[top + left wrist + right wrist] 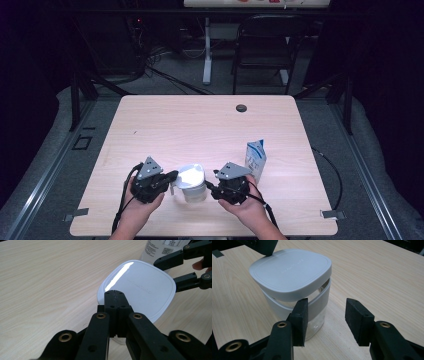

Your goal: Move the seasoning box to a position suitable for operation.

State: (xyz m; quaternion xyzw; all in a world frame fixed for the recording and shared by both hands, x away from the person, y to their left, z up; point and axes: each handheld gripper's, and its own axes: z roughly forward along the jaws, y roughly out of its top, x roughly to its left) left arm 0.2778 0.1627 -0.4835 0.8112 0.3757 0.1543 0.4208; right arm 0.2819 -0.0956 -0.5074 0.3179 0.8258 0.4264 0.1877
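Jar (192,186) upright, lid (290,271) tilted

table (165,120): light wood | on it: clear jar (194,189) near front edge; milk carton (256,159) upright, to its right

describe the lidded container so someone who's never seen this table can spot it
On the light wooden table, look at the near edge, between the person's two hands. There stands a squat clear jar with a white band and a rounded-square white lid, sitting tilted, one side raised. Unlike the taller blue-and-white carton to its right, it is low, see-through and flat-topped.
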